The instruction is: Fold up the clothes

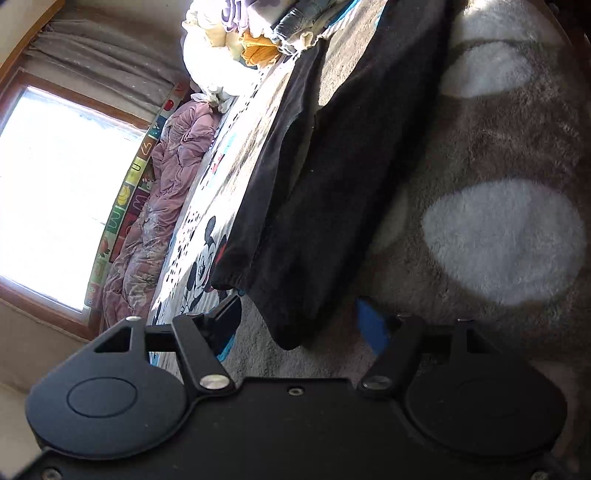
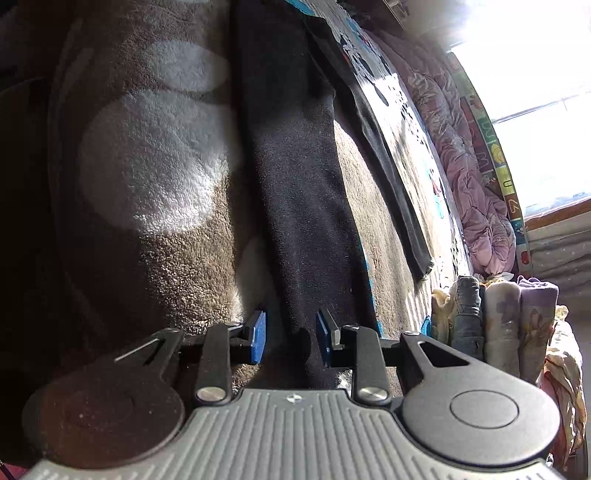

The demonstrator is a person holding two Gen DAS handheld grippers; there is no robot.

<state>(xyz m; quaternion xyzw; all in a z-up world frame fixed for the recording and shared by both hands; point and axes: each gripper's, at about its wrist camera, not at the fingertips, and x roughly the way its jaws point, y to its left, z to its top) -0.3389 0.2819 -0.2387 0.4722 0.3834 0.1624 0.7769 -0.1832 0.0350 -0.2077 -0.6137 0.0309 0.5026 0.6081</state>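
Black trousers (image 1: 332, 166) lie stretched out on a brown fleece blanket (image 1: 480, 140) with white spots. In the left wrist view the end of one leg (image 1: 295, 325) lies between the blue pads (image 1: 373, 325) of my left gripper (image 1: 301, 326). Its jaws stand wide and neither pad touches the cloth. In the right wrist view the trousers (image 2: 295, 203) run away from the camera, and my right gripper (image 2: 291, 334) has its blue pads (image 2: 258, 336) closed on the bunched black cloth at the near end.
A cartoon-mouse sheet (image 1: 199, 266) lies beyond the trousers, with a crumpled pink quilt (image 1: 173, 177) along the bright window (image 1: 48, 184). A heap of clothes (image 1: 258, 33) sits at the far end. In the right wrist view, folded clothes (image 2: 498, 325) stand stacked at the right.
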